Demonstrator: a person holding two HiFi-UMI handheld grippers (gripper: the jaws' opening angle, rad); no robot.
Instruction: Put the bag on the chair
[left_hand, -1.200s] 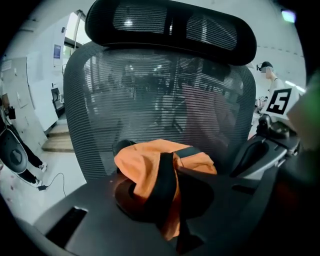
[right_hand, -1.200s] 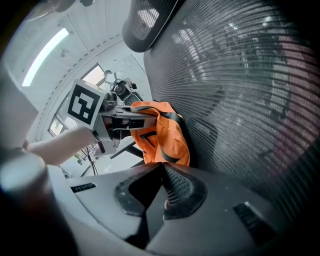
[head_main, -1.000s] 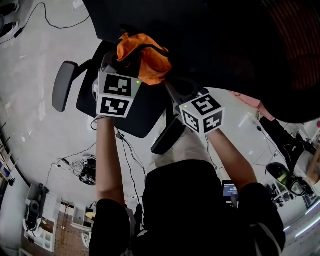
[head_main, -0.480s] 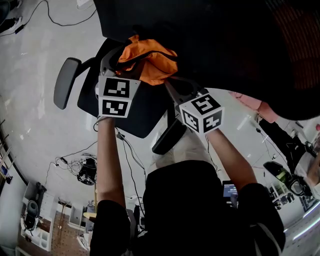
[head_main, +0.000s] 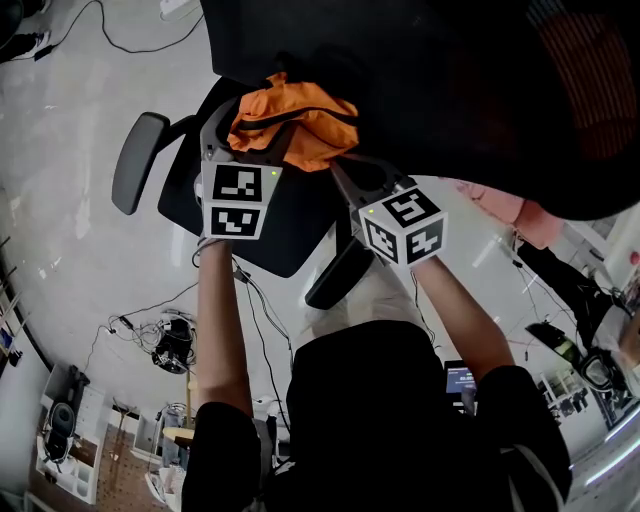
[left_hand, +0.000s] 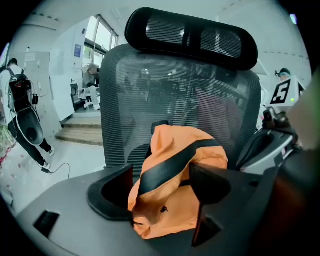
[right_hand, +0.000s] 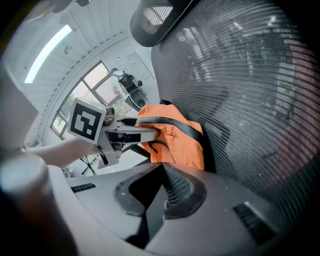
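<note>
Bkgd only.

Head view:
- black cable (head_main: 118, 47) on pale floor (head_main: 60, 230), upper left
- cable tangle (head_main: 172, 345), lower left
- shelf unit (head_main: 60, 455), bottom-left corner
- pink item (head_main: 500, 203), right

Left gripper view:
- person w/ backpack (left_hand: 22, 117), far left
- steps (left_hand: 80, 134), left of centre
- window (left_hand: 102, 37), up top

Right gripper view:
- ceiling light strip (right_hand: 47, 47), upper left

All three views are fisheye: lines bow and corners go black. The room is bright and evenly lit; a ceiling strip (right_hand: 47, 52) and windows (right_hand: 96, 82) blow out white in the right gripper view, and the floor (head_main: 70, 200) glares in the head view. The chair (head_main: 290, 230) there is near black, detail lost. Nearest surfaces in both gripper views are soft, unfocused
</note>
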